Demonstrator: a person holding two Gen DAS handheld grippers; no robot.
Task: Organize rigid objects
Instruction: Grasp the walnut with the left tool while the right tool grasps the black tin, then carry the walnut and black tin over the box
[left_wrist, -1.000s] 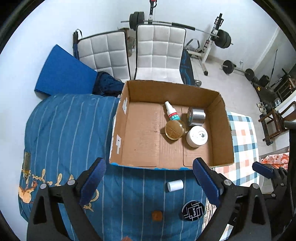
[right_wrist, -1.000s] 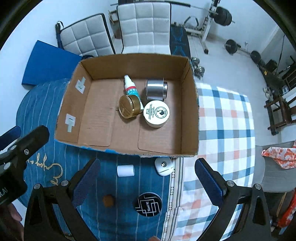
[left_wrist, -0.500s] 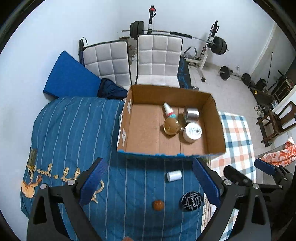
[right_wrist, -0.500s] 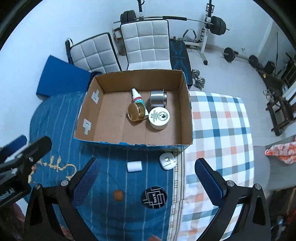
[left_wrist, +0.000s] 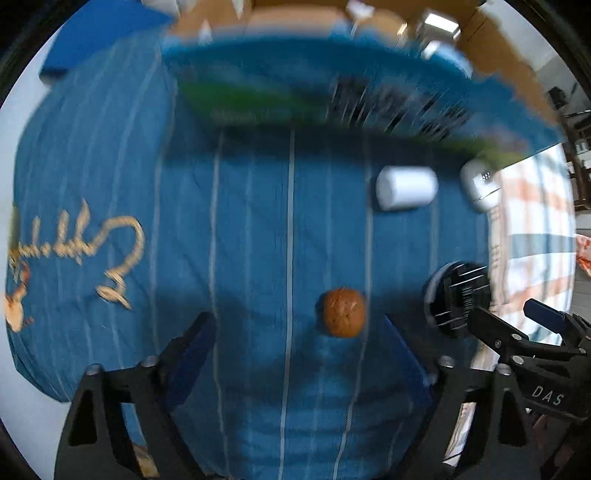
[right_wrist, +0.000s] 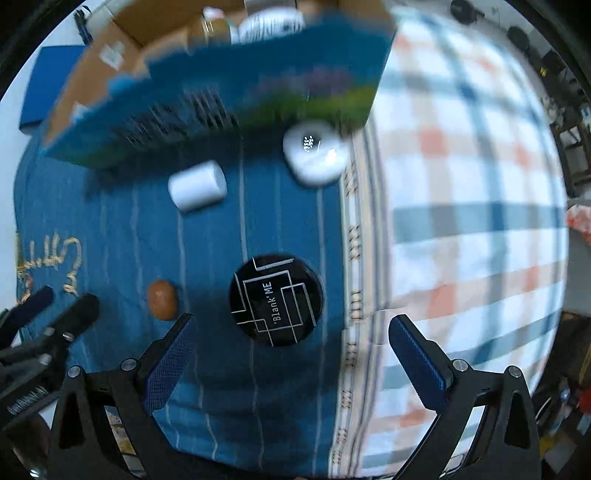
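The left gripper (left_wrist: 297, 332) has its jaws spread wide and grasps nothing; a brown walnut-like nut (left_wrist: 344, 312) lies on the blue striped cloth (left_wrist: 240, 221) just ahead of the gap, nearer the right finger, untouched. At about one o'clock from it a white cylinder (left_wrist: 406, 187) lies on its side, long axis running left to right across the view. Just right of it sits a white rounded case (left_wrist: 479, 184), at the seam with the checked cloth (left_wrist: 532, 206). At three o'clock from the nut lies a black round tin (left_wrist: 456, 299).

The right gripper (right_wrist: 291, 341) is likewise released, jaws wide. The black round tin (right_wrist: 276, 300) lies flat just ahead of its gap, printed lid up, apart from both fingers. The nut (right_wrist: 161, 299) is at nine o'clock from the tin, the cylinder (right_wrist: 197, 185) at eleven, its axis tilted up to the right, the case (right_wrist: 316, 153) at twelve. The cardboard box (right_wrist: 221, 92), blurred, stands behind them.
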